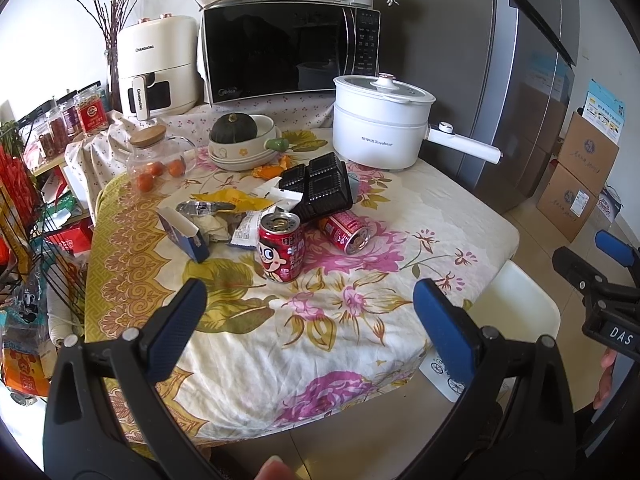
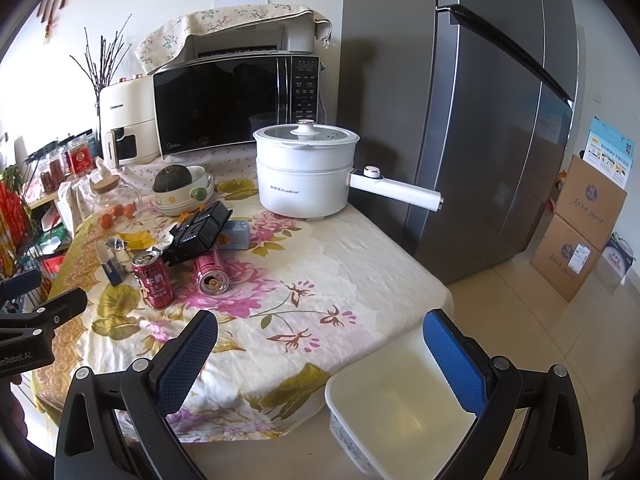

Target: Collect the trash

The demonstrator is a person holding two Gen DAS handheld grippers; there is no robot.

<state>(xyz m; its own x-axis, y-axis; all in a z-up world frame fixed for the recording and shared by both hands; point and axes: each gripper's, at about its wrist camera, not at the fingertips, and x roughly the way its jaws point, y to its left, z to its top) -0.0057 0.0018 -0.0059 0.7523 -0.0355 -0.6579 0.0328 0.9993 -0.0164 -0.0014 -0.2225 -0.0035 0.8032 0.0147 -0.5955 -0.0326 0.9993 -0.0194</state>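
Trash lies on the floral tablecloth: an upright red can (image 1: 281,247) (image 2: 152,280), a red can on its side (image 1: 347,229) (image 2: 211,270), a black plastic tray (image 1: 320,188) (image 2: 202,232), a blue carton (image 1: 184,233) (image 2: 109,264), crumpled wrappers (image 1: 224,216) and a yellow wrapper (image 1: 234,199). A white bin (image 2: 400,404) (image 1: 516,308) stands on the floor by the table's near right corner. My left gripper (image 1: 310,320) is open and empty, short of the upright can. My right gripper (image 2: 320,354) is open and empty, above the bin's edge.
A white electric pot (image 1: 380,124) (image 2: 306,168) with a long handle, a bowl with a squash (image 1: 240,140), a glass jar (image 1: 156,156), a microwave (image 1: 288,52) and an air fryer (image 1: 156,68) stand at the back. A fridge (image 2: 500,120) and cardboard boxes (image 2: 580,232) are to the right. A wire rack (image 1: 24,216) is to the left.
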